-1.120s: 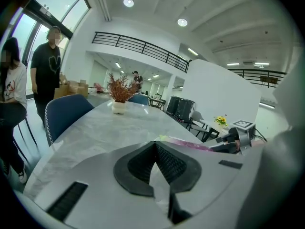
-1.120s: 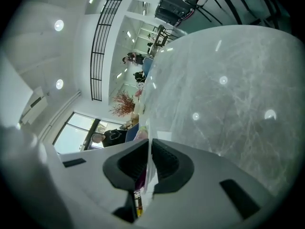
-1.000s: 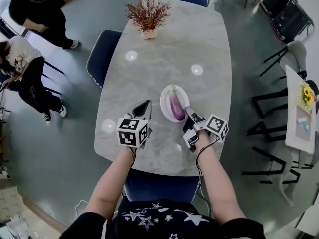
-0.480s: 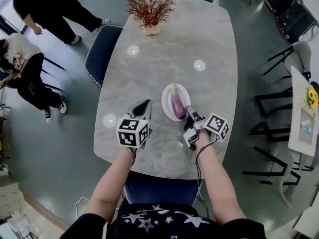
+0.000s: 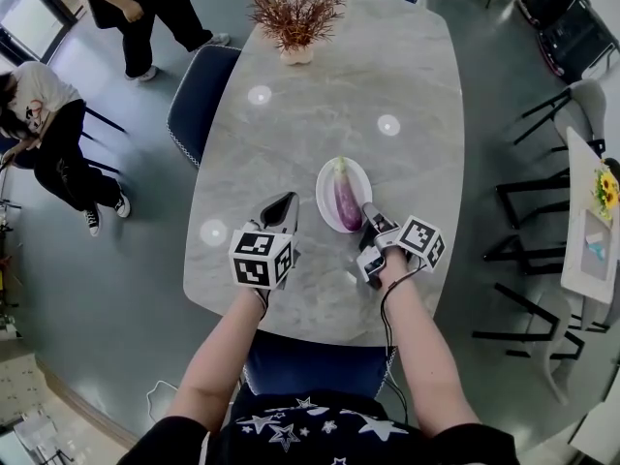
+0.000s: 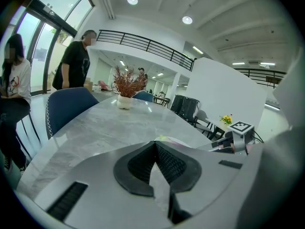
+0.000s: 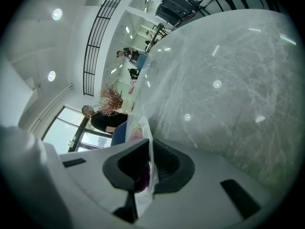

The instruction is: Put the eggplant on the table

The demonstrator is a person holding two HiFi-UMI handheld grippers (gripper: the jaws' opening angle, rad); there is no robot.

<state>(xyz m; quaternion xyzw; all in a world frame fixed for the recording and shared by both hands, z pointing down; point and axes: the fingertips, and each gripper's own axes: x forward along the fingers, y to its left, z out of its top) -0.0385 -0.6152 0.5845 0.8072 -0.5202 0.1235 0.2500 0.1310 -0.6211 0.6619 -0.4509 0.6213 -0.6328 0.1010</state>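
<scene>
A purple eggplant (image 5: 347, 201) lies on a small white plate (image 5: 329, 177) near the middle of the grey marble table (image 5: 320, 85). My right gripper (image 5: 368, 219) sits at the plate's near right rim. In the right gripper view its jaws are shut on the plate's thin edge (image 7: 145, 132), with the eggplant (image 7: 142, 178) just behind. My left gripper (image 5: 282, 207) rests left of the plate, shut, with nothing between its fingers (image 6: 143, 163). The plate rim (image 6: 164, 139) peeks over it in the left gripper view.
A vase of dried plants (image 5: 295, 17) stands at the table's far end. Blue chairs stand at the left (image 5: 199, 95), the near side (image 5: 310, 361) and the far end. Two people are off to the left. A side table with flowers (image 5: 591, 221) stands right.
Both grippers, the plate and the eggplant stay almost where they were. The standing person at the back left has walked further toward the top of the view.
</scene>
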